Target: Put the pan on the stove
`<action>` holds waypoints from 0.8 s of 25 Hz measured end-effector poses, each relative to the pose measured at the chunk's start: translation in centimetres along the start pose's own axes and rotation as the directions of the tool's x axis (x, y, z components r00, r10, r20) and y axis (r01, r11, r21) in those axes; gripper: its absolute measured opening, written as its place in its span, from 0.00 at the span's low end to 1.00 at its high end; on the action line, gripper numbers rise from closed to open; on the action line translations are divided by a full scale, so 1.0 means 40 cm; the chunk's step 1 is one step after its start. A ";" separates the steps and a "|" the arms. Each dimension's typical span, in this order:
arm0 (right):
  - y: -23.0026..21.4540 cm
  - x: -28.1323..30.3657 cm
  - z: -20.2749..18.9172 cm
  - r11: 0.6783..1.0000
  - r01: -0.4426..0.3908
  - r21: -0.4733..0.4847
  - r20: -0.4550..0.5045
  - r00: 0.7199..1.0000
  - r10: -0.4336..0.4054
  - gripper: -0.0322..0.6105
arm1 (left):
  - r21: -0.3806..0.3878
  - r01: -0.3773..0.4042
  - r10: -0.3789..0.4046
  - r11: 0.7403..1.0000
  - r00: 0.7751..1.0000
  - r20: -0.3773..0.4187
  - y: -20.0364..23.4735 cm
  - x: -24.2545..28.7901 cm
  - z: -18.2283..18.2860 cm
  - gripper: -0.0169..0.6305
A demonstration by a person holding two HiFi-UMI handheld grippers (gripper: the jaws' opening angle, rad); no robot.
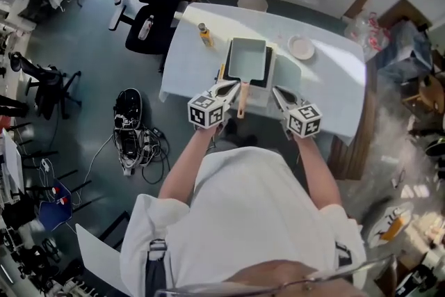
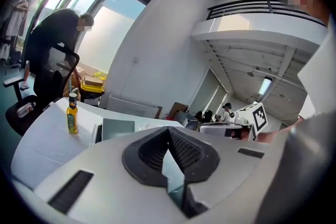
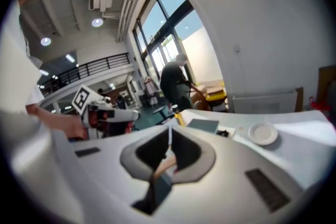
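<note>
1. The left gripper (image 2: pixel 169 131) is clenched: in its own view the two dark pads meet at the tips with nothing between them. Only a pale wedge of background shows through lower down.
2. The right gripper (image 3: pixel 169 131) is also closed tip to tip and grasps nothing. A tan strip shows through the gap below its tips, too blurred to identify.
3. In the head view both grippers hover over the near edge of the table (image 1: pixel 334 80), apart from each other, tips pointing away from the person. The wooden handle (image 1: pixel 243 99) of the pan (image 1: pixel 248 58) runs between them, closer to the left gripper. Whether that gripper touches it cannot be told.
4. The pan is a teal rectangle sitting on the black stove (image 1: pixel 270 69) at the middle of the table, its handle pointing toward the person. Its inside looks bare.
5. A small white plate (image 1: pixel 301 47) lies to the right of the stove, apart from it, and looks empty.
6. A bottle of yellow oil (image 1: pixel 205 35) stands upright to the left of the stove.
7. The stove is mostly hidden under the pan, with only a dark rim showing.
8. Beyond the table's far left corner stands a black chair (image 1: pixel 149 17).
</note>
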State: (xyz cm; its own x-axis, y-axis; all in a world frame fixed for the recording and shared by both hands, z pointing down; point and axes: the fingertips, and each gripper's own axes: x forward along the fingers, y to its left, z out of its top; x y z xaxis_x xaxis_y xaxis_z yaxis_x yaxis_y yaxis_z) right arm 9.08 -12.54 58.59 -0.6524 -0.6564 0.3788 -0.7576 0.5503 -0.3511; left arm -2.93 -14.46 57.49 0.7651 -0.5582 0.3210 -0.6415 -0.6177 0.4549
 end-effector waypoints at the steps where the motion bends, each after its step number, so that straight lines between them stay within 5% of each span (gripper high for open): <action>1: 0.001 -0.003 0.000 1.000 -0.001 -0.004 0.003 1.000 0.001 0.11 | -0.002 -0.007 0.007 1.000 1.000 0.008 -0.001 -0.004 0.002 0.07; 20: 0.038 -0.012 0.044 0.997 0.036 -0.064 0.043 0.999 -0.034 0.11 | 0.030 -0.036 0.035 0.999 0.999 0.026 0.024 -0.071 0.015 0.07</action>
State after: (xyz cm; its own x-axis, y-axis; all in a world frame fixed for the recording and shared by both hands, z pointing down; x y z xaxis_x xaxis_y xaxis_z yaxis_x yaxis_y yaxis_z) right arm 8.28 -12.30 56.39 -0.6251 -0.6959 0.3535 -0.7806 0.5582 -0.2813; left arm -5.74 -13.78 56.52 0.7406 -0.5937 0.3148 -0.6697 -0.6140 0.4176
